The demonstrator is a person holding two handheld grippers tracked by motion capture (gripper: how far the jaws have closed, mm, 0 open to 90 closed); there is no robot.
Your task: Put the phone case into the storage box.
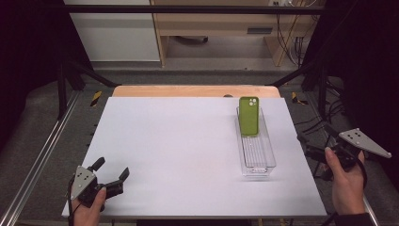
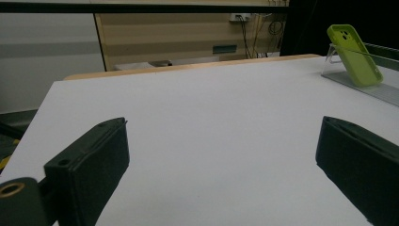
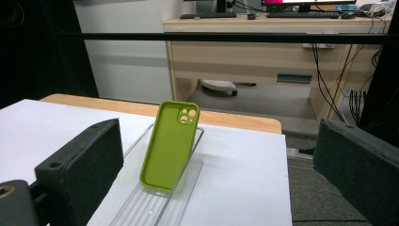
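One green phone case (image 1: pixel 249 116) stands tilted in a clear plastic tray (image 1: pixel 263 160) on the right half of a white table (image 1: pixel 179 150). Its lower edge rests on the tray's ribbed floor and its top leans against the tray's far wall, camera cutouts uppermost. In the right gripper view the phone case (image 3: pixel 169 146) sits just ahead, between the two black jaws but well beyond them.

The right gripper (image 1: pixel 310 147) hovers off the table's right edge, near the tray, its jaws spread wide and holding nothing. The left gripper (image 1: pixel 112 174) rests at the near left corner of the table, well apart from the tray, also released and empty.

The case looks like soft silicone: very light, flexible, matte and probably grippy rather than slippery, not fragile. Because it is hollow, a squeeze across its broad faces would likely bend it. A steadier hold is probably across its two long side edges near the upper half, which stands clear above the tray's walls. The light tray may shift or lift with it.
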